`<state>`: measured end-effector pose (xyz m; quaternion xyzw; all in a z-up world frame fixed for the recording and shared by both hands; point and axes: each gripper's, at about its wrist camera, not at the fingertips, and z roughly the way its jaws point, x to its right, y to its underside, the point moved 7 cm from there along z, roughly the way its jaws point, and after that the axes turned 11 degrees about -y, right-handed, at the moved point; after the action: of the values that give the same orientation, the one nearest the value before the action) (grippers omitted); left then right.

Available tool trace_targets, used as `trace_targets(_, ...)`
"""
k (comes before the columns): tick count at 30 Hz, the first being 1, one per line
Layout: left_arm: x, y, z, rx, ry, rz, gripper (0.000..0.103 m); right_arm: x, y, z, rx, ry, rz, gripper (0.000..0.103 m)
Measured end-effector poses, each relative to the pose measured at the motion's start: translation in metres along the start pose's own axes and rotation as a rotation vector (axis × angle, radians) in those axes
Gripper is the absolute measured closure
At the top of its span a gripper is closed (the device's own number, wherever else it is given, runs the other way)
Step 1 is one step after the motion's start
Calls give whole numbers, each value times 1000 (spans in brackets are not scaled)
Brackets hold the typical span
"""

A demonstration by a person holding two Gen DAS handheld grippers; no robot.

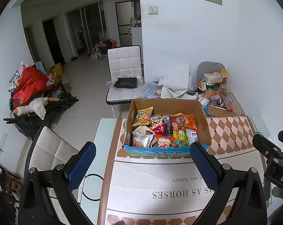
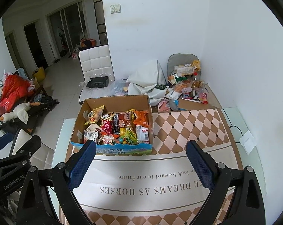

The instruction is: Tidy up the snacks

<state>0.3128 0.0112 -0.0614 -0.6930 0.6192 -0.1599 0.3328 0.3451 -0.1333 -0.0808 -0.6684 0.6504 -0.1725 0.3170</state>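
**Both grippers spread wide before the snack box**

The left gripper (image 1: pixel 142 161) hangs above the table (image 1: pixel 107 129) with its blue pads spread wide and nothing between them. Just ahead of its fingertips stands the cardboard box (image 1: pixel 165 105), full of snack packets (image 1: pixel 160 129). The right gripper (image 2: pixel 140 158) is likewise wide apart and empty, near the same box (image 2: pixel 115 103), which lies ahead and slightly left of it. The box rests on a checked tablecloth (image 2: pixel 188 127). Farther ahead and to the right of both grippers, a loose pile of snacks (image 2: pixel 186 82) sits past the table's far edge. A white chair (image 1: pixel 122 69) stands beyond the box.
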Motion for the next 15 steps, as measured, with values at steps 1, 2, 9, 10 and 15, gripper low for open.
trace_targets(1,0,0,0,-1,1,-1,0,0,1,0,1,-1,1,5)
trace_targets(2,0,0,1,-2,3,0,0,0,2,0,1,-2,2,5)
trace_targets(9,1,2,1,9,9,-14,0,-1,3,-1,5,1,0,5)
trace_targets(10,2,2,1,14,2,-9,0,-1,3,-1,4,2,1,5)
trace_targets(15,3,5,0,14,0,-5,0,-4,2,-3,-3,0,3,5)
